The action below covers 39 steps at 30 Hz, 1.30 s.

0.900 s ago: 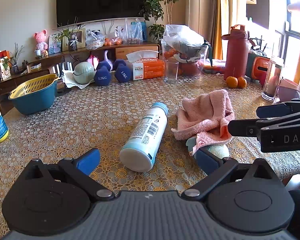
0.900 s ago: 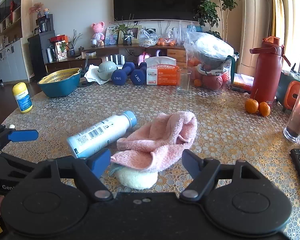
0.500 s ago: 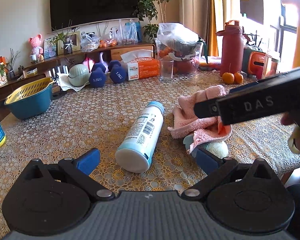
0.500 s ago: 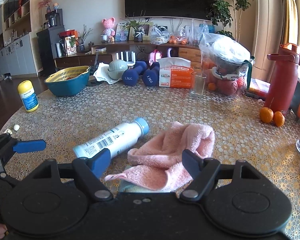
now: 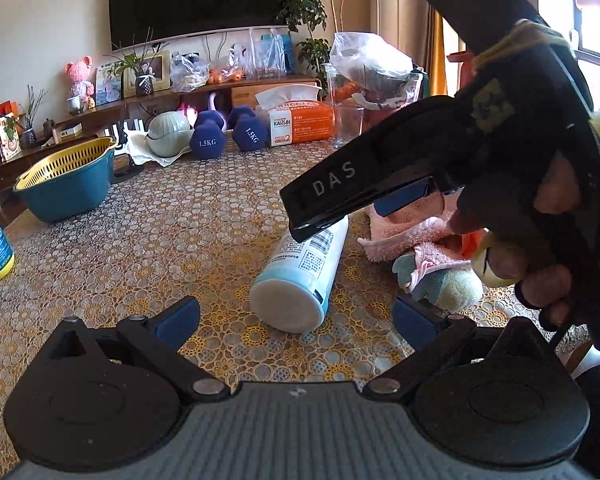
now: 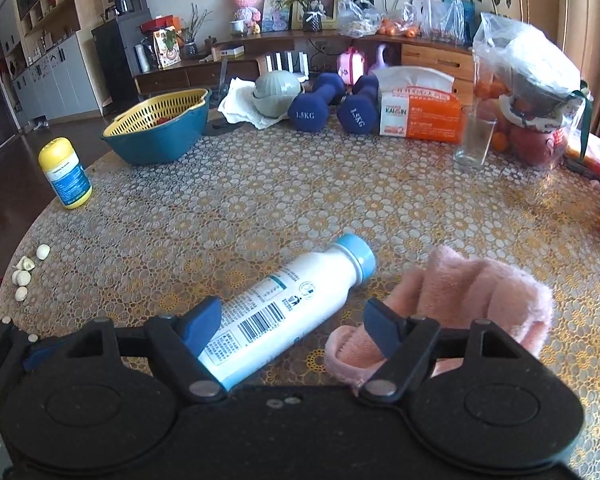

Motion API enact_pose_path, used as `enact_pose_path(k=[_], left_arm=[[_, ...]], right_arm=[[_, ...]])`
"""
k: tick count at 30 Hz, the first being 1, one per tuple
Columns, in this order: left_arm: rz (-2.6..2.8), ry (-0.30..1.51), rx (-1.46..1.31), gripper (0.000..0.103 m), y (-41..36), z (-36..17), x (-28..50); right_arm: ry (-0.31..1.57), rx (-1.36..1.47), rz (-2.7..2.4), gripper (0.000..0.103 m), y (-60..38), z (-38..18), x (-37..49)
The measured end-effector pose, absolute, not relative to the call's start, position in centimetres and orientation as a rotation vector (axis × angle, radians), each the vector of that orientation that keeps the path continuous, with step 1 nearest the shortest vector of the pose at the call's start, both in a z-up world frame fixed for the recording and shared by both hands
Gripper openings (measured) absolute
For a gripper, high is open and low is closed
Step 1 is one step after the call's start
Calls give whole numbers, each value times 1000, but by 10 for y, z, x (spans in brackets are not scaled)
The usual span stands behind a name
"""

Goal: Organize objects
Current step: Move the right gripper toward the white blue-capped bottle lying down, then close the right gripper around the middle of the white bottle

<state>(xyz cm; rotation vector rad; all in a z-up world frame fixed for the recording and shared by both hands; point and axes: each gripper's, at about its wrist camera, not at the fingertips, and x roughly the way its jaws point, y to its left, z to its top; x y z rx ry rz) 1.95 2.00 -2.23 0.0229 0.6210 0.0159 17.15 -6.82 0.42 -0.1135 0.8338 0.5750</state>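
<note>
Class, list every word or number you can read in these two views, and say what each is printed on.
"1.5KG": each blue dumbbell
"KAILIN", "2": orange tissue box
"DAS": right gripper
White bottle: barcode and print too small to read
Yellow-capped bottle: label blurred

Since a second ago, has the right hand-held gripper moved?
Yes. The right hand-held gripper has swung left across the pink towel to above the bottle.

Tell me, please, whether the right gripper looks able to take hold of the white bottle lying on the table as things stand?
Probably yes. The right gripper hangs with its jaws open astride the white bottle, and nothing lies between them; the pink towel sits just beside it.
</note>
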Motion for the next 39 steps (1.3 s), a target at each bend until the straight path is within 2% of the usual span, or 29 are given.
enact_pose_path(k=[9, 24, 29, 34, 39], left_arm=[[42, 641, -12, 103, 36, -32, 20], [83, 658, -54, 103, 53, -39, 17], [86, 655, -62, 103, 56, -39, 15], [80, 644, -63, 103, 57, -37, 15], [74, 637, -59, 103, 55, -34, 12]], right_arm=[[982, -8, 527, 80, -45, -21, 200], [1088, 39, 435, 77, -15, -35, 219], [1073, 40, 438, 74, -15, -34, 217], [1062, 96, 443, 62, -26, -33, 214], [1038, 126, 451, 56, -37, -29, 205]])
